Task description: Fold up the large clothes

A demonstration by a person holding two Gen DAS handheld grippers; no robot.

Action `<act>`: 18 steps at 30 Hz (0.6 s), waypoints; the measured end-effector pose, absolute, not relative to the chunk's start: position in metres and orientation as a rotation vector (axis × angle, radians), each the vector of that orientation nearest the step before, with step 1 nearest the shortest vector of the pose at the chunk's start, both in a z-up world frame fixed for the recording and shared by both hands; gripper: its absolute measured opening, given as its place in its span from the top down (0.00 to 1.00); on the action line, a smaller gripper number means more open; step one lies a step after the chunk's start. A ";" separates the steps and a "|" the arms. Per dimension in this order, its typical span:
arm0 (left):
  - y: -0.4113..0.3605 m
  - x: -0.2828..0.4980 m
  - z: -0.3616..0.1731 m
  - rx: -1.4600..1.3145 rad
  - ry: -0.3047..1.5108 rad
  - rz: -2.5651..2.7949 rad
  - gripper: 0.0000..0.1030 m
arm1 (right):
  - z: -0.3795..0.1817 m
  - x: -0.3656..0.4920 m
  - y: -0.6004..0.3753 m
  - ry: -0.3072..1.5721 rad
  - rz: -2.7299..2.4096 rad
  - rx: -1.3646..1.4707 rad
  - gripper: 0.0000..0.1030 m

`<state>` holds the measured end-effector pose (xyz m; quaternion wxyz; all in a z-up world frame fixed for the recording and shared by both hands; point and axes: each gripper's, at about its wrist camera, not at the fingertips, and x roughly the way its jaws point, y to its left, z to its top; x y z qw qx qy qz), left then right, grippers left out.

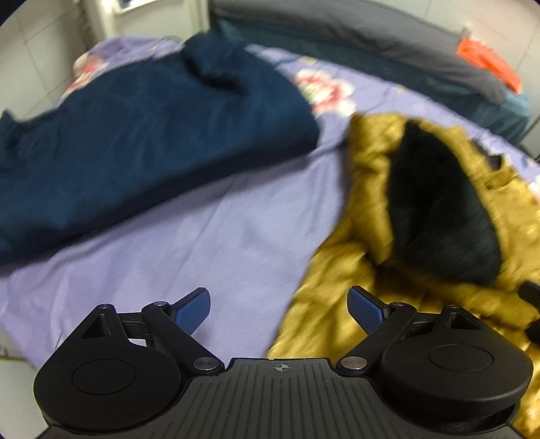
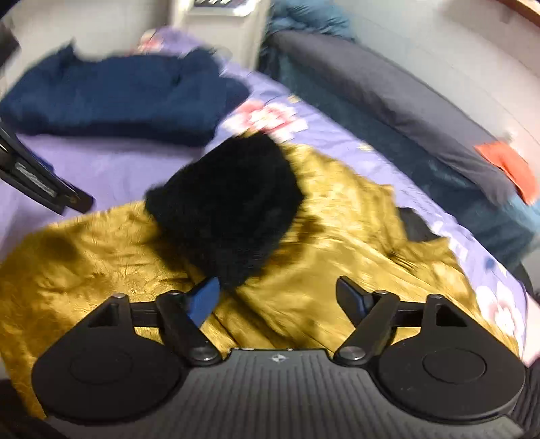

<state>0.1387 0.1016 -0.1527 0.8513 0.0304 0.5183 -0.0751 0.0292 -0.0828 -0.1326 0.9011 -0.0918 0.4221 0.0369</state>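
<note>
A mustard-gold velvety garment (image 1: 415,270) with a black furry lining or hood (image 1: 445,206) lies crumpled on a lilac bed sheet (image 1: 189,236). It also shows in the right wrist view (image 2: 337,243), with the black fur (image 2: 229,209) on top. A dark blue garment (image 1: 141,135) lies folded further back, and it shows too in the right wrist view (image 2: 121,98). My left gripper (image 1: 280,307) is open and empty at the gold garment's left edge. My right gripper (image 2: 276,297) is open and empty just above the gold garment. The left gripper shows at the right view's left edge (image 2: 40,182).
A grey pillow or bolster (image 2: 388,91) with an orange item (image 2: 509,165) lies along the bed's far side. A white appliance (image 2: 222,20) stands behind the bed. The sheet has floral prints (image 2: 266,118). Both views are motion-blurred.
</note>
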 end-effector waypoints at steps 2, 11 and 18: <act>0.086 0.143 -0.136 0.049 1.032 -0.215 0.00 | -0.120 0.016 -0.105 0.847 0.014 -0.121 0.16; -0.032 0.173 -0.149 0.246 1.028 -0.458 0.00 | -0.152 0.002 -0.218 1.003 -0.363 0.200 0.10; -0.057 0.189 -0.227 0.381 1.168 -0.457 0.00 | -0.201 0.011 -0.197 1.172 -0.326 0.031 0.00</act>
